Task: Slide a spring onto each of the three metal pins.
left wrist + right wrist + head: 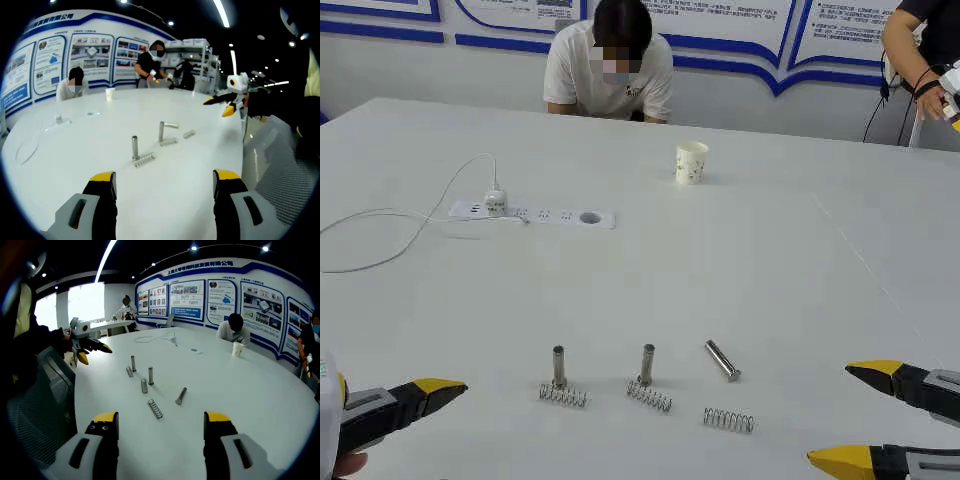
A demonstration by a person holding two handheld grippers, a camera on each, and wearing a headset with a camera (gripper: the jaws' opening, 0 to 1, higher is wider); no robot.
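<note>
On white table (pixel 720 270), steel coil springs (pixel 563 396) (pixel 649 397) (pixel 729 420) off silver metal pins (pixel 559 366) (pixel 647 364) (pixel 722 360); left gripper (pixel 165 176), right gripper (pixel 161 416) agape, empty; next grab a spring.

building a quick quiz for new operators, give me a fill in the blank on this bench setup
1. The left pin and middle pin stand ___, while the right pin lies flat.
2. The right spring lies on the table; the count of springs slid onto pins is ___.
3. The left gripper and right gripper both have their fingers ___, holding nothing.
Missing words: upright; zero; open.
</note>
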